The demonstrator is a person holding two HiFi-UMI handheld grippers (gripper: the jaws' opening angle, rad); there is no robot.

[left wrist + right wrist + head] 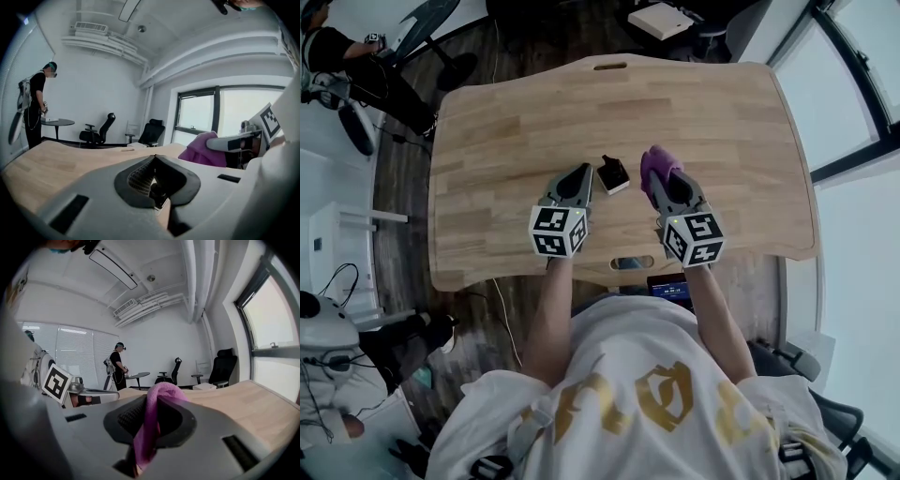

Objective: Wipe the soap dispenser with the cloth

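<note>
The left claw [581, 175] is pressed together, its tips meeting with nothing pinched, and it hangs over the table [487, 141]. Just right of its tips sits the dispenser [614, 175], small and dark, between the two claws; whether it touches either I cannot tell. The right claw [667, 180] pinches the purple cloth [654, 165], which bunches out past its tips, near the dispenser. Bare wood spreads ahead and to both sides, and the near edge runs under the wrists.
</note>
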